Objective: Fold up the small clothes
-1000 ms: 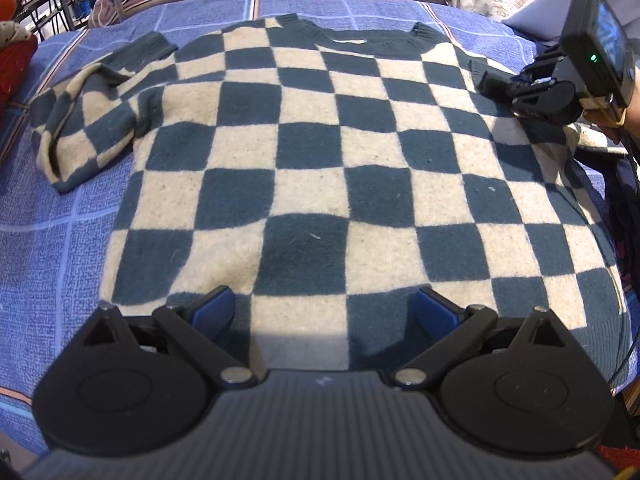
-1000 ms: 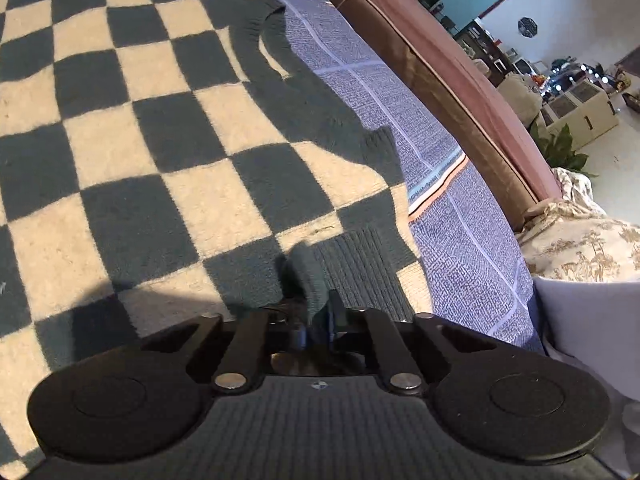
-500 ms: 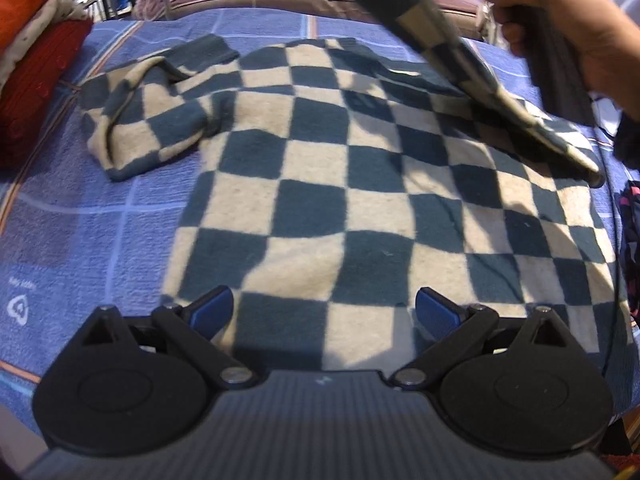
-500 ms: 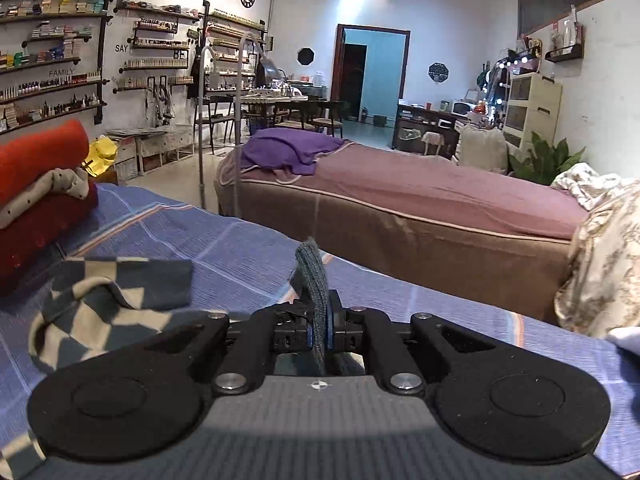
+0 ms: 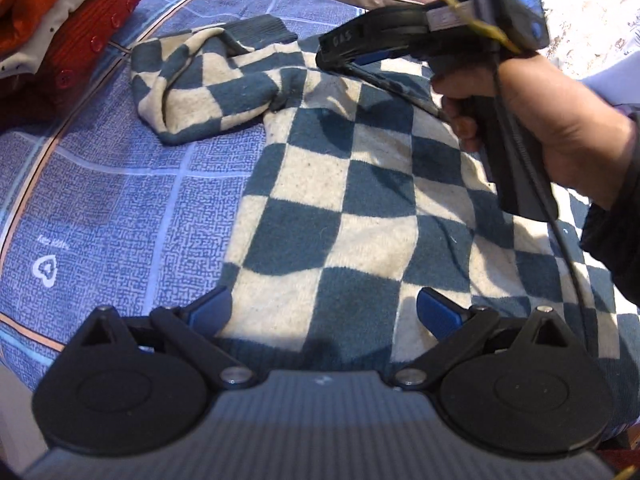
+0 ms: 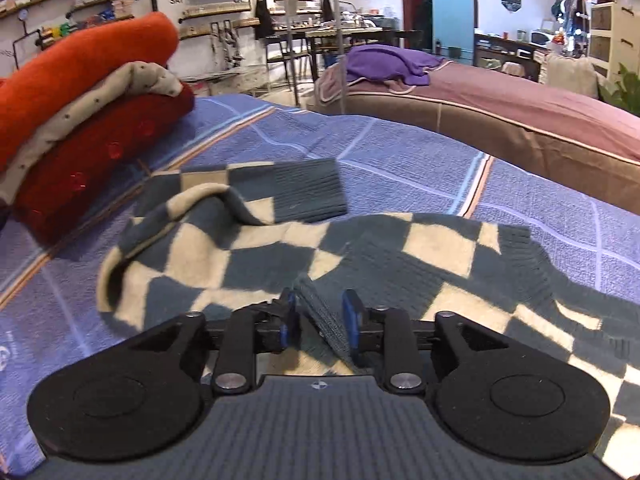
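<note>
A blue-and-cream checked sweater (image 5: 360,208) lies flat on the blue bedspread (image 5: 100,200). Its left sleeve (image 5: 200,80) is bunched at the far left. My left gripper (image 5: 324,312) is open and empty, low over the sweater's hem. My right gripper (image 6: 320,320) has its jaws parted, with the ribbed cuff of the right sleeve (image 6: 324,320) lying loose between them. The right sleeve lies folded across the sweater's chest. In the left wrist view the right gripper (image 5: 332,64) sits over the sweater's upper part, near the left shoulder.
A stack of folded red, cream and orange clothes (image 6: 80,112) sits at the bedspread's far left, also in the left wrist view (image 5: 60,28). A second bed with a mauve cover (image 6: 520,120) and a purple cloth (image 6: 388,60) stands behind.
My right gripper carried the right sleeve up and across the sweater to the left, lowered it, and its jaws have opened off the cuff. My left gripper drifted slightly left.
</note>
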`<action>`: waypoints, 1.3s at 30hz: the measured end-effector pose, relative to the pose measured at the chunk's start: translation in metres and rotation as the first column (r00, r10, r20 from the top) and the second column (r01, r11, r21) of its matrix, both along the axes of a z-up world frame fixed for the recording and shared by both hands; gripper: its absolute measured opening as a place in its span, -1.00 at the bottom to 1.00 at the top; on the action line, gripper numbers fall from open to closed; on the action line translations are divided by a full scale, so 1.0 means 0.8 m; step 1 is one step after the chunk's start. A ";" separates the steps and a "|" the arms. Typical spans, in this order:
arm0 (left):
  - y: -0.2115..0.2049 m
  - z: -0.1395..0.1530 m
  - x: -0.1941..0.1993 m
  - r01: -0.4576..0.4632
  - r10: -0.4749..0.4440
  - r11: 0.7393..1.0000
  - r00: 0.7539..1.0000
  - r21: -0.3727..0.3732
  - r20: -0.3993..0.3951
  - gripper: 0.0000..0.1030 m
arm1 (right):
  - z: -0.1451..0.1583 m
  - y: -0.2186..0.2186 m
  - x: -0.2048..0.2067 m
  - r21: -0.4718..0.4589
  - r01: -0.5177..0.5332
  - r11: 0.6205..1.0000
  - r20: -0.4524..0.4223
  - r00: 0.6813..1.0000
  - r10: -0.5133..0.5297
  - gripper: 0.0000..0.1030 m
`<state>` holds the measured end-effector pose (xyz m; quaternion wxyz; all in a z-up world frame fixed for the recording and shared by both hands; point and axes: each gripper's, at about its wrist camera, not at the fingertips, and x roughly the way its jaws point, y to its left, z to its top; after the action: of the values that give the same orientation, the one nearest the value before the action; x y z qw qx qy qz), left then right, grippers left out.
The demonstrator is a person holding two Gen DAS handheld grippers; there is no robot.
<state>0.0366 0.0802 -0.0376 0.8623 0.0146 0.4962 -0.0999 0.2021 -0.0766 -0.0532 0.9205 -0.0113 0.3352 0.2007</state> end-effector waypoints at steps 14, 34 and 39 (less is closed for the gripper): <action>-0.040 -0.006 -0.004 0.083 -0.083 0.995 0.997 0.062 -0.002 0.98 | 0.009 -0.211 -0.112 -0.139 0.471 0.871 -0.017 0.878 -0.478 0.16; -0.063 0.010 -0.017 0.104 -0.109 0.990 0.993 0.096 0.046 0.98 | -0.025 -0.250 -0.180 -0.127 0.566 0.815 0.042 0.824 -0.565 0.11; -0.076 0.020 -0.013 0.124 -0.137 0.987 0.981 0.100 0.137 0.98 | -0.022 -0.235 -0.202 -0.079 0.512 0.855 0.029 0.859 -0.512 0.20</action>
<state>0.0262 0.0190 -0.0214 0.8858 0.0935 0.4349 -0.1324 0.0405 -0.2645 -0.0709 0.9406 0.0391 0.3308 -0.0654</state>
